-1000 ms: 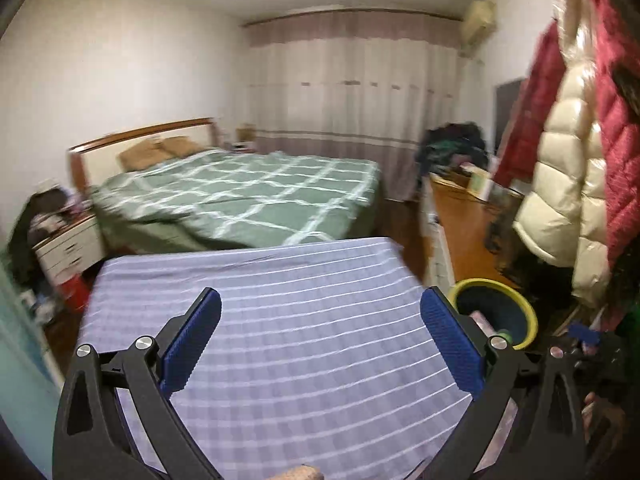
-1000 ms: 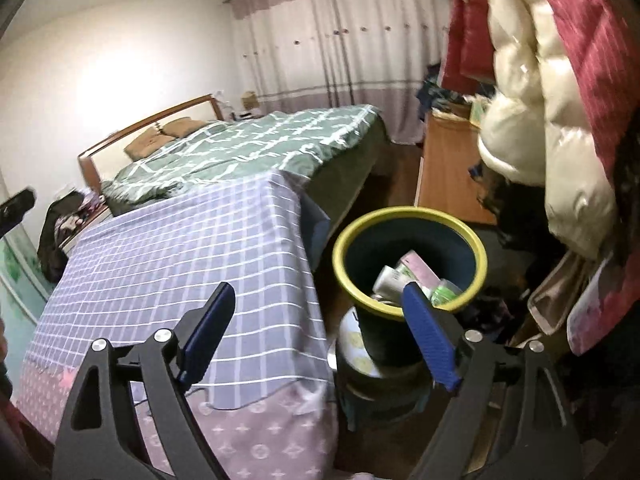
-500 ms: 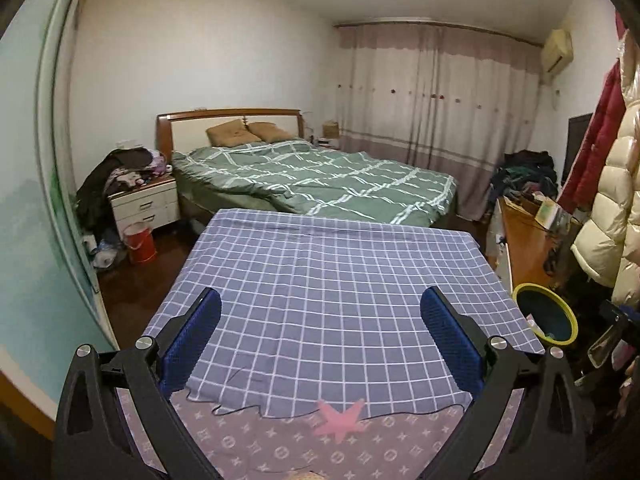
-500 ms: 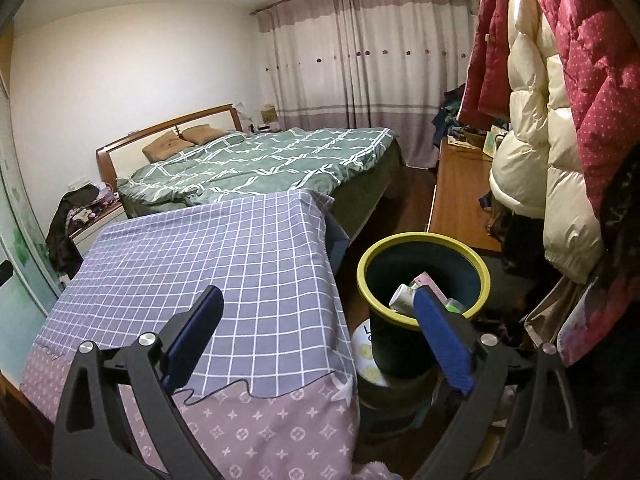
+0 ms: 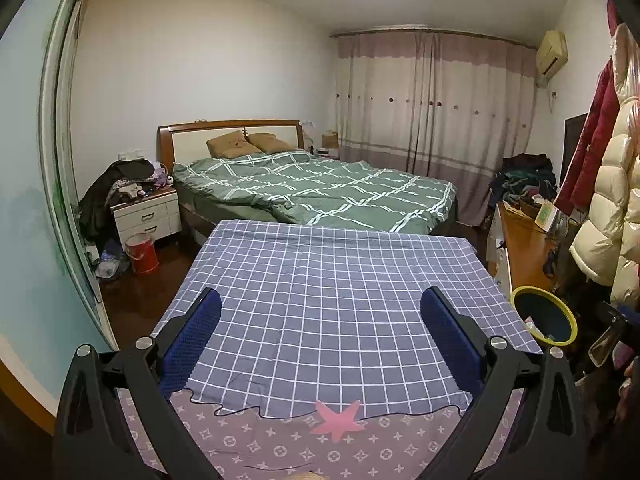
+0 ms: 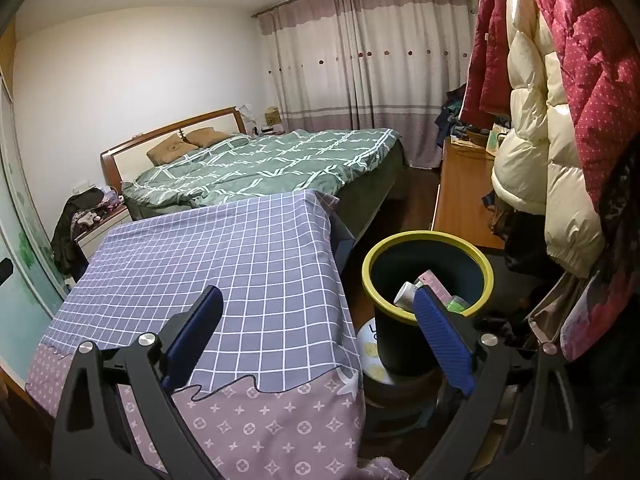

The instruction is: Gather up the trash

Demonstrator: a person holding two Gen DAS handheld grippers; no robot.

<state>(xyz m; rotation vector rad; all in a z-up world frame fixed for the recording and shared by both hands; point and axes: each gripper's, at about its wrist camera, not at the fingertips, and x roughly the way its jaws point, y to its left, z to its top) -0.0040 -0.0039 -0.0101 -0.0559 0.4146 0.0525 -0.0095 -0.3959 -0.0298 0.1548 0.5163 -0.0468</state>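
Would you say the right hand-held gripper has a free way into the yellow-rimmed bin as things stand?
Probably yes: the right hand-held gripper is open and empty, and the bin stands just ahead with its mouth uncovered.

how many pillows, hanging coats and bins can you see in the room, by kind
brown pillows: 2
hanging coats: 2, one red, one cream
bins: 2, yellow-rimmed trash bin, red bucket
total: 6
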